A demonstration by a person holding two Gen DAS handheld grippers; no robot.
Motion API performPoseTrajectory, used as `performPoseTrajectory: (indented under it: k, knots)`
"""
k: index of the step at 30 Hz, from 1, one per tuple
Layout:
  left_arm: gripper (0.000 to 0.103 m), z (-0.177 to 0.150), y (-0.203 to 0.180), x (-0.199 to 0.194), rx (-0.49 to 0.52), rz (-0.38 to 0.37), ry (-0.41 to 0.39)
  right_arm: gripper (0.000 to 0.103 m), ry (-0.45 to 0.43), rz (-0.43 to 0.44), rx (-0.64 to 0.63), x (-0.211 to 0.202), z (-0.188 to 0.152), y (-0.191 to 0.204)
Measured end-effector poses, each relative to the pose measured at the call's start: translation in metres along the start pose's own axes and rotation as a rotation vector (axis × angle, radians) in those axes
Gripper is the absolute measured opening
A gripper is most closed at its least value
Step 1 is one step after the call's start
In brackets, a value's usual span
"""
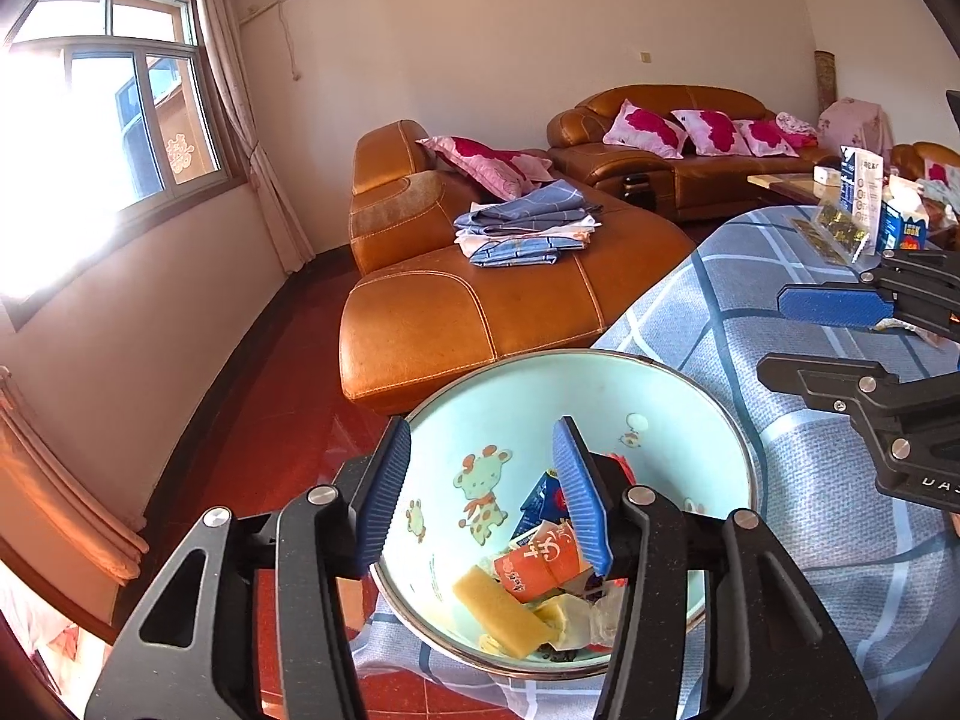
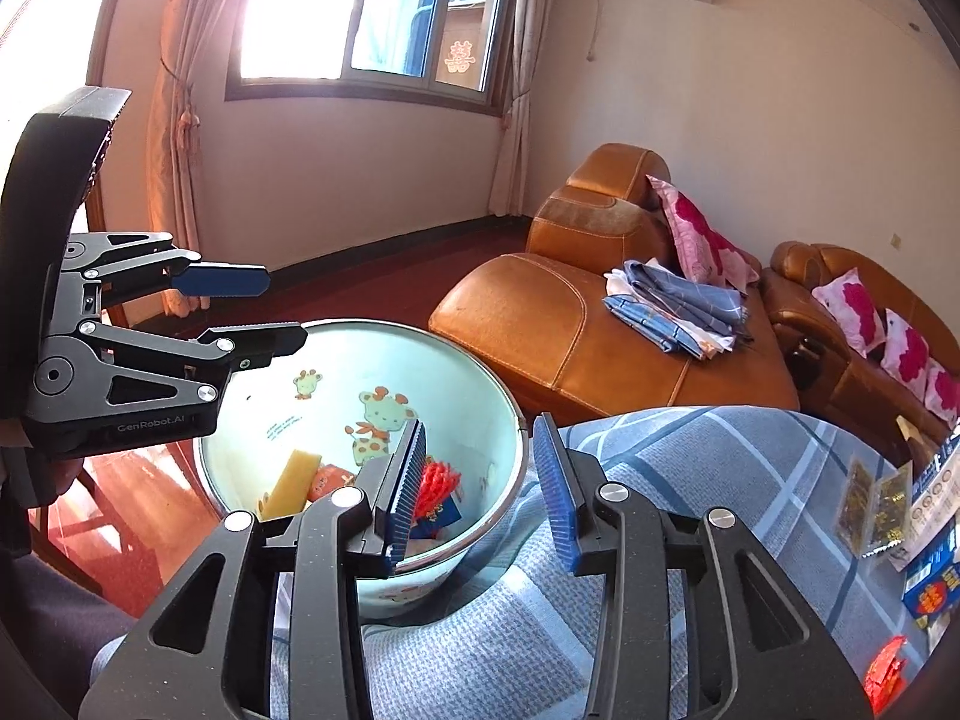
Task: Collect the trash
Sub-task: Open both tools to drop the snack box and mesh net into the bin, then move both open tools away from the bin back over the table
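A light-blue basin [image 1: 600, 396] with giraffe prints stands at the edge of a table under a blue plaid cloth [image 1: 810, 480]. It holds trash: a yellow sponge [image 1: 504, 612], an orange paper cup [image 1: 540, 558], a blue carton and crumpled wrappers. My left gripper [image 1: 483, 498] is open, one finger outside the basin's left wall and one inside. My right gripper [image 2: 480, 486] is open too, straddling the basin's rim [image 2: 521, 420] on the table side; the sponge [image 2: 294, 480] and a red mesh piece [image 2: 438, 483] lie beyond it. No pad presses on the rim.
On the cloth to the right lie gold packets [image 2: 876, 504], a blue box [image 2: 930, 594] and a red wrapper [image 2: 888, 672]. An orange leather sofa [image 1: 468, 312] with folded cloths [image 1: 522, 228] stands beyond the table. Red floor [image 1: 288, 396] lies below the basin's overhanging side.
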State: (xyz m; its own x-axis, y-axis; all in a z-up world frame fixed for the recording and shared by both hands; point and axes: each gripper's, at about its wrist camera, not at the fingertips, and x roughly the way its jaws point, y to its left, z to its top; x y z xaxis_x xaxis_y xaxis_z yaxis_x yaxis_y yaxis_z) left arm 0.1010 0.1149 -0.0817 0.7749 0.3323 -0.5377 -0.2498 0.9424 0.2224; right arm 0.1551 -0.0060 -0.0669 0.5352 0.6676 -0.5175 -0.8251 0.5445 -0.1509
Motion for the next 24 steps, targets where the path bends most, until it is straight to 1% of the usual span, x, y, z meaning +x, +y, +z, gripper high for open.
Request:
performPoseTrajectory:
  k: [12, 24]
  knots:
    - [0.054, 0.0005, 0.0031, -0.0022, -0.002, 0.004, -0.005, 0.042, -0.007, -0.005, 0.008, 0.0003, -0.0012, -0.0047]
    - [0.057, 0.0017, 0.0073, -0.0039, -0.005, 0.004, -0.010, 0.042, -0.010, -0.010, 0.016, -0.0010, -0.0014, -0.0051]
